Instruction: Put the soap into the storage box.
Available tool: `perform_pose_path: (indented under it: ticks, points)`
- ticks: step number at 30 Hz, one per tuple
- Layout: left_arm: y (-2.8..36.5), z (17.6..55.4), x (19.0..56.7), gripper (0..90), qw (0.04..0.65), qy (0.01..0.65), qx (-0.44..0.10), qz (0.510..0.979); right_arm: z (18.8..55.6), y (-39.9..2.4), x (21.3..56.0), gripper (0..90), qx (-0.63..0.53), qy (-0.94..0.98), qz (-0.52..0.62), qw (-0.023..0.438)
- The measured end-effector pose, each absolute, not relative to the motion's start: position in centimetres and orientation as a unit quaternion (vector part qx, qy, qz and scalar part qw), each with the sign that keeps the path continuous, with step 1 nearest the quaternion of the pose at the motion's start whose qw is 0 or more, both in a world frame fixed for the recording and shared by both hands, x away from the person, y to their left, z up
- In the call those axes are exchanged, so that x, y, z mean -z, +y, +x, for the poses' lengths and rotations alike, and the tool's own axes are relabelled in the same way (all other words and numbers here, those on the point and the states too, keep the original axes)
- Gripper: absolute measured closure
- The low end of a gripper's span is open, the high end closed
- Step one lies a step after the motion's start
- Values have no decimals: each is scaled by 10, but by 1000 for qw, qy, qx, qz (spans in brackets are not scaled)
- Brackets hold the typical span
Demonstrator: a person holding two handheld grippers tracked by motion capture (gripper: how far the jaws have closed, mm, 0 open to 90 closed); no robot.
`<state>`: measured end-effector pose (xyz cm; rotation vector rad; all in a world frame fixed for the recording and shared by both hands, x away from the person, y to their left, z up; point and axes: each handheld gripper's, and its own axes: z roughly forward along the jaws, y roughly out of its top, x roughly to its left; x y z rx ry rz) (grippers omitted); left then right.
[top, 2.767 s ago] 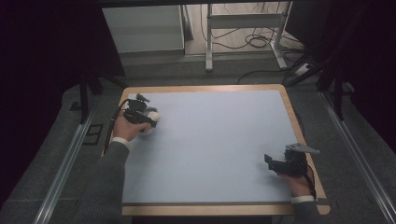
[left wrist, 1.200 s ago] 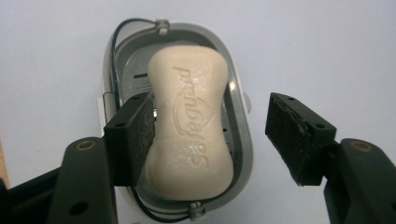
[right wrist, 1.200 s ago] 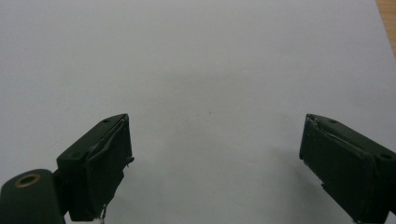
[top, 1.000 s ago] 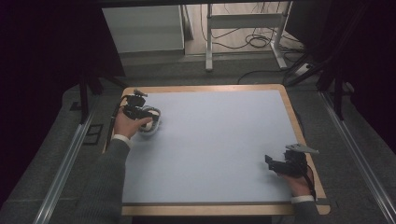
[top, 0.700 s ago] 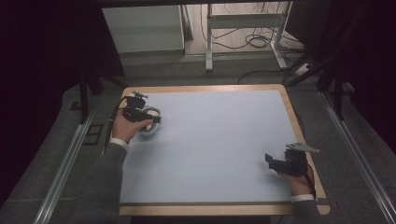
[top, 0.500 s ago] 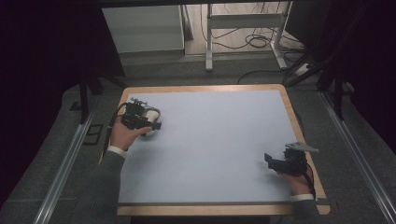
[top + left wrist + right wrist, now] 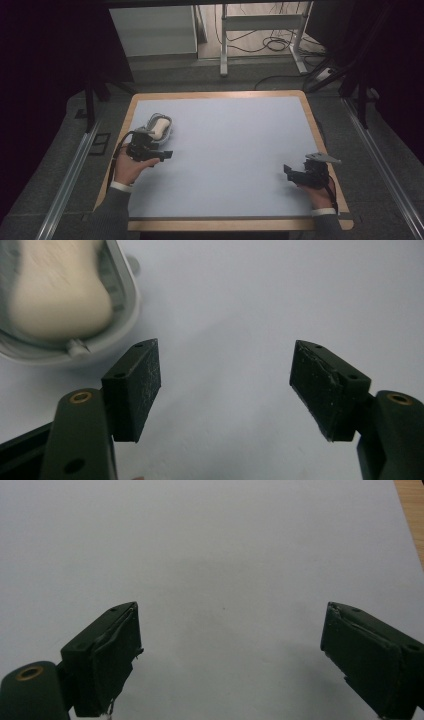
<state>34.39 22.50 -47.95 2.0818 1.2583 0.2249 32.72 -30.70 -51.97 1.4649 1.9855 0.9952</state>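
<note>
On the pale blue table [image 7: 235,150], my left gripper [image 7: 162,154], jaws just opening and empty, sat just beside the soap dish [image 7: 159,127], nearer than the right gripper [image 7: 290,172].

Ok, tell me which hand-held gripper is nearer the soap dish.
Left. The left hand-held gripper sits just beside the soap dish, jaws open. The right hand-held gripper is far across the table.

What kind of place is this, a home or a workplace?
Probably a lab or recording workspace, not a home: a wooden-edged table with a plain pale mat, dark curtains around it, a metal frame and loose cables on the floor behind.
</note>
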Motion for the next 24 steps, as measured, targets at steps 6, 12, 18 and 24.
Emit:
perform_pose_path:
  ticks: [6, 12, 18, 24]
  points:
    - [224, 324, 499, 288, 351, 486, -92, 795, 327, -307, 519, 89, -363, 725, 534, 239]
    - [227, 308, 510, 291, 356, 486, -93, 793, 327, -307, 519, 89, -361, 725, 534, 240]
    - [231, 302, 514, 282, 364, 483, -91, 791, 327, -306, 520, 89, -360, 726, 533, 244]
    - [232, 301, 513, 277, 369, 484, -92, 788, 325, -303, 516, 89, -375, 726, 527, 234]
